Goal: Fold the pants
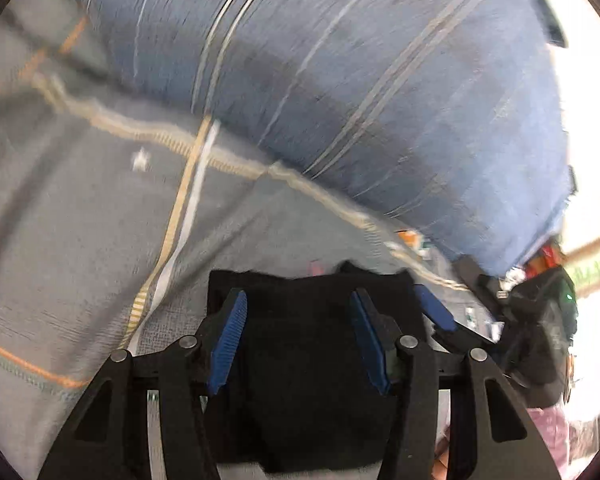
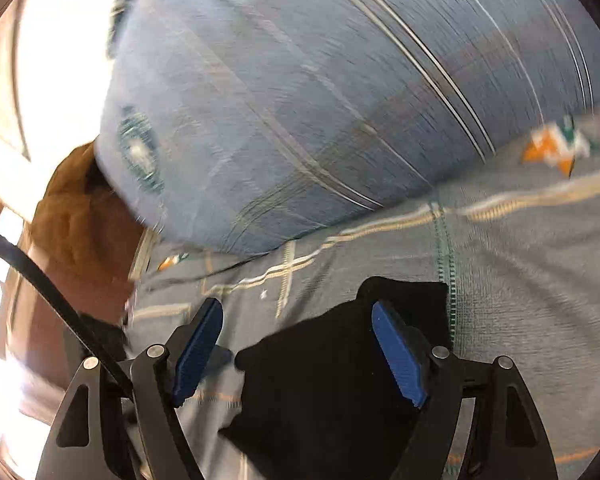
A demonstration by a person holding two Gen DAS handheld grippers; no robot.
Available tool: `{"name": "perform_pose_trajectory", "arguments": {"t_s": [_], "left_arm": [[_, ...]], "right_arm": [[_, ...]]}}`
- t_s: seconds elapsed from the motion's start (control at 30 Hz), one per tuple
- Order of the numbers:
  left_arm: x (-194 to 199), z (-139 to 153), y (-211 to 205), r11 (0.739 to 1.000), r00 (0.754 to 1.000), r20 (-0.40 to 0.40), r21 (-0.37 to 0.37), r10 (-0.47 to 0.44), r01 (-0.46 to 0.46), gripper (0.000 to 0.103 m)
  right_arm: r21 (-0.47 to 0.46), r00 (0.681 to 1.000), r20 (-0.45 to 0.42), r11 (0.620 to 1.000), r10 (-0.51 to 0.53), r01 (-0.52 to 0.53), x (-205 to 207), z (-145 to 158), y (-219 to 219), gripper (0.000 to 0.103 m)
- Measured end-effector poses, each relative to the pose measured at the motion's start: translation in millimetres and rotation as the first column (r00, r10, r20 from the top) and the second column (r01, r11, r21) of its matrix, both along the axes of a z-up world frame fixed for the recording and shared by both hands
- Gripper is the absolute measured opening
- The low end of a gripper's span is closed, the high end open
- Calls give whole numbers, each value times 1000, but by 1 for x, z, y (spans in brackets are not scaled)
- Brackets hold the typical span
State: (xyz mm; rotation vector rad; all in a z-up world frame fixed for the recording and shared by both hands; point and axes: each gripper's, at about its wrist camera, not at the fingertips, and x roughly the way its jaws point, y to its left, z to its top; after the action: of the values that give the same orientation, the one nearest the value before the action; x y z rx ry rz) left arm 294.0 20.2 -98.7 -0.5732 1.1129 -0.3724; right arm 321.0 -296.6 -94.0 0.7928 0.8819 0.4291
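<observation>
The black pants [image 1: 312, 360] lie folded on a grey patterned bedspread [image 1: 80, 240]. In the left wrist view my left gripper [image 1: 300, 320] is open, its blue pads on either side of the black cloth and apart from it. In the right wrist view my right gripper [image 2: 300, 332] is open too, with the pants [image 2: 332, 380] lying between and under its fingers; the right pad [image 2: 400, 356] sits over the cloth. The right gripper also shows at the right of the left wrist view [image 1: 436, 308]. Both views are blurred by motion.
A large blue striped pillow [image 1: 360, 80] lies just beyond the pants, also in the right wrist view [image 2: 320, 100]. A brown cushion [image 2: 76, 216] sits at the left. A black cable [image 2: 40, 276] runs past the right gripper. Bright windows lie at the sides.
</observation>
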Motion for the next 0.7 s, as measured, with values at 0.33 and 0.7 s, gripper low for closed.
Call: {"name": "perform_pose_trajectory", "arguments": {"t_s": [0.33,0.7], "left_arm": [[-38,27,16,994,994,109,108,22,-34,52],[-249,119,32,779,783,616,452,80,-435,94]], "right_arm": [[-14,999,43,1000,-21,21,-24,10,-12,85],[-345,968,245,930,-45,131,-227,34,22,92]]}}
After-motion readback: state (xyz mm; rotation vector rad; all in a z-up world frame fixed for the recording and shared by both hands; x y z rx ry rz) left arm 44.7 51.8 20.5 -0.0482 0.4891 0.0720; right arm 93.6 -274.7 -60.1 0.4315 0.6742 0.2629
